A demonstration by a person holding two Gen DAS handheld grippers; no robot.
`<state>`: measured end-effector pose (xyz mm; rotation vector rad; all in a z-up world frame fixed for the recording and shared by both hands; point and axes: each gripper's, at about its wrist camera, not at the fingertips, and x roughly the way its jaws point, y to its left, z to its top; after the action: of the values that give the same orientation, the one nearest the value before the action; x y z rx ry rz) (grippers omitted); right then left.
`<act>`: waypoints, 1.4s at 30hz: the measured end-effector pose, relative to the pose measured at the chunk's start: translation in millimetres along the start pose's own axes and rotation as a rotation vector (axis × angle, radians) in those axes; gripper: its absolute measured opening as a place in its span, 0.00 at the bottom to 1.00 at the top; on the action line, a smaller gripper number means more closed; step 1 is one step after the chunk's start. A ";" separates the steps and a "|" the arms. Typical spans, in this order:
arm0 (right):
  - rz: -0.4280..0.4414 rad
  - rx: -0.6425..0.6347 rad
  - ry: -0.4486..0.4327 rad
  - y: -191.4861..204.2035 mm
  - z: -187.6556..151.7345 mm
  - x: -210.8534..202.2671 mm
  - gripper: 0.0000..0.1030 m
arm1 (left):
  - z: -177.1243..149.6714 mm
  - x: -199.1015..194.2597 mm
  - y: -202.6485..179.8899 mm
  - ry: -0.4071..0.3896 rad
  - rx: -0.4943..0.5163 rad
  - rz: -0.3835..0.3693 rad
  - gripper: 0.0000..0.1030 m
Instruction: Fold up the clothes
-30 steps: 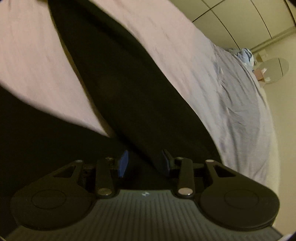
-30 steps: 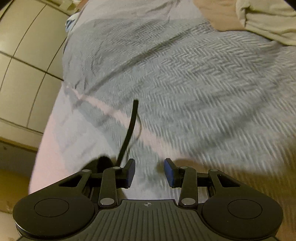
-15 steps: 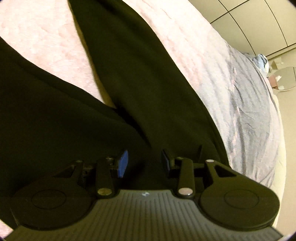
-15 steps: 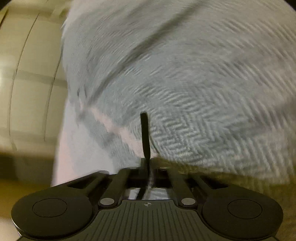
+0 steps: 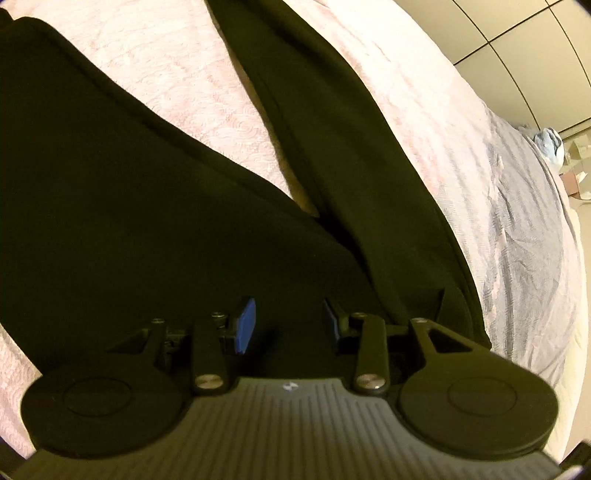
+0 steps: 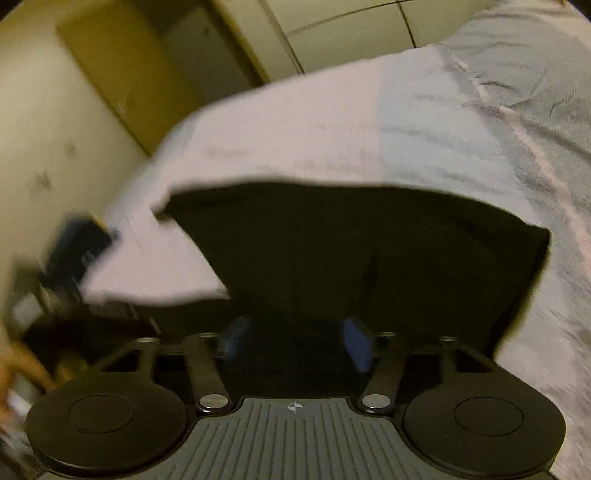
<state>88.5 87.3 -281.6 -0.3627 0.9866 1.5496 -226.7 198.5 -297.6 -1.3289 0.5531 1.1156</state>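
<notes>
The left gripper is hovering right over the black garment, its blue fingers sitting apart with dark cloth showing between them, though I can't tell if they're actually pinching any. The garment is lying flat on the bed. From that view one long dark strip of it is running away from the gripper toward the top of the frame, tilting a bit left, with a second wide panel fanning out to the left (pink blanket showing in the wedge between them). The right gripper is opening up, nothing pressed between its fingers, over a straight edge of the garment. Further off there's rumpled grey bedding, then pale cabinet doors past the bed.
</notes>
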 end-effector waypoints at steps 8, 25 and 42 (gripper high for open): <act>-0.198 0.295 -0.014 -74.5 -32.7 -52.9 0.61 | -25.1 33.3 -38.0 0.111 0.069 -0.131 0.36; -0.332 0.616 0.003 -146.5 -61.1 -70.9 0.61 | -46.2 52.4 -81.5 0.004 0.409 -0.187 0.02; 0.065 0.880 -0.109 -252.0 7.7 15.8 0.61 | 2.1 27.9 -5.0 -0.117 0.151 0.096 0.12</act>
<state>319.3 87.6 -384.2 0.3704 1.4828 1.0373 -211.3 210.0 -318.5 -1.1091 0.6083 1.1978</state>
